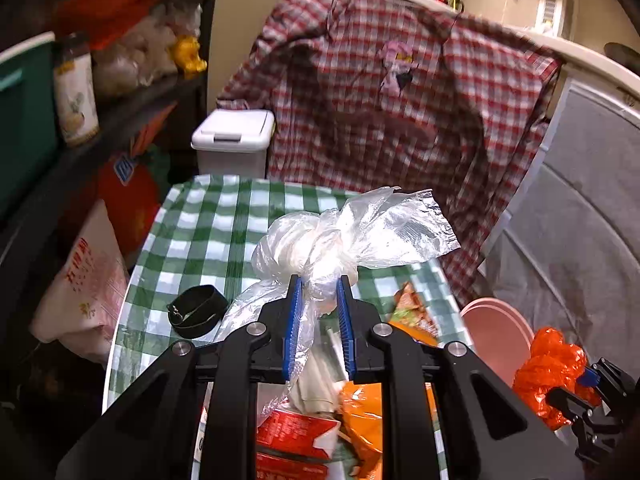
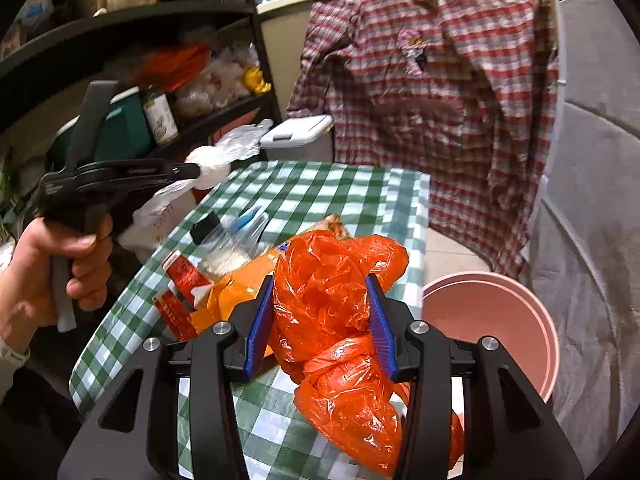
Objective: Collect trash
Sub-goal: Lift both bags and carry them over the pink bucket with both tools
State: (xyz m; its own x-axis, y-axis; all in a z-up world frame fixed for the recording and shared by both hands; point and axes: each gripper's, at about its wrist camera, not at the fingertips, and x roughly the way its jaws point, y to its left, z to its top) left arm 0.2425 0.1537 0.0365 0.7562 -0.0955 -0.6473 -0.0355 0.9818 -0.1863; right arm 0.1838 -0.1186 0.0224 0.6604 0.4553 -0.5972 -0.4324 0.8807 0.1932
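My left gripper [image 1: 319, 280] is shut on a knotted clear plastic bag [image 1: 340, 236] and holds it above the green checked table [image 1: 208, 232]; it also shows in the right wrist view [image 2: 196, 172] with the bag [image 2: 224, 152]. My right gripper [image 2: 320, 280] is shut on a crumpled orange plastic bag [image 2: 332, 292], held over the table's right edge beside a pink bucket [image 2: 492, 320]. The orange bag [image 1: 548, 364] and bucket [image 1: 496, 328] also show in the left wrist view. Red cartons [image 2: 184, 276] and an orange wrapper [image 2: 224, 300] lie on the table.
A black strap [image 1: 196, 310] lies on the table. A white lidded bin [image 1: 236, 140] stands behind the table. A plaid shirt [image 1: 392, 112] hangs on the counter behind. Dark shelves [image 1: 120, 116] with bags and jars stand at the left. A grey covered object [image 1: 580, 220] stands at the right.
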